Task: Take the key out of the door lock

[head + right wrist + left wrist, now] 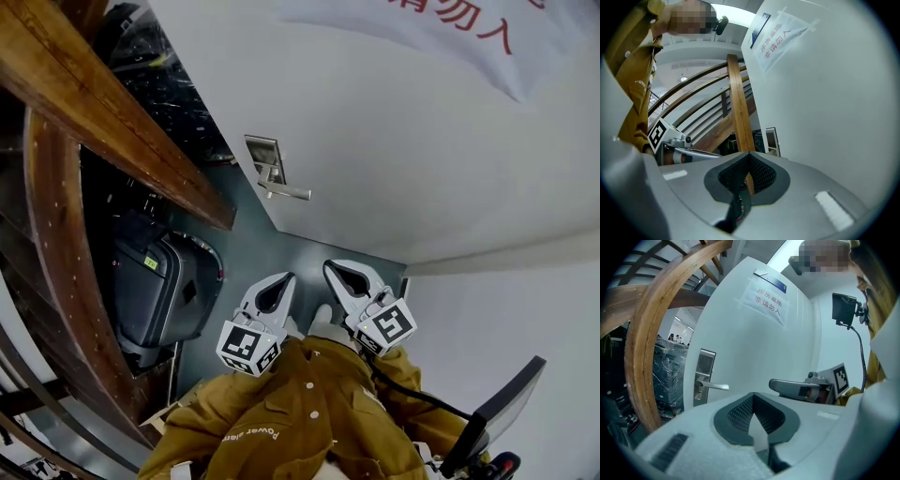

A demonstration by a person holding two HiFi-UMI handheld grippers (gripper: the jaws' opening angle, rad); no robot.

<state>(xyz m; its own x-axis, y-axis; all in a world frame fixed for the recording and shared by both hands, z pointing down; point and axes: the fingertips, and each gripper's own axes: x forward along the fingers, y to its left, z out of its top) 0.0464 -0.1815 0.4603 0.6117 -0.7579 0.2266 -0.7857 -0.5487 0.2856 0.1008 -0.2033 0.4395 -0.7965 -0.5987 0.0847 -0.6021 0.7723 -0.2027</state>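
Observation:
A white door [403, 141] carries a silver lock plate [263, 156] with a lever handle [286, 192]. In the left gripper view the lock plate [705, 373] and the handle [716, 386] show at the door's left edge; the key is too small to make out. My left gripper [287, 279] and right gripper [330, 268] are held side by side near my chest, well short of the lock. Both are shut with nothing between their jaws. The left gripper [752, 395] points toward the door; the right gripper [749, 154] faces a wooden post [739, 117].
A curved wooden stair rail [56, 244] and beam [122, 122] rise on the left. A dark suitcase [159, 286] stands under them on the grey floor [281, 244]. A paper sign [450, 28] hangs on the door. A small screen on an arm [502, 408] is at my right.

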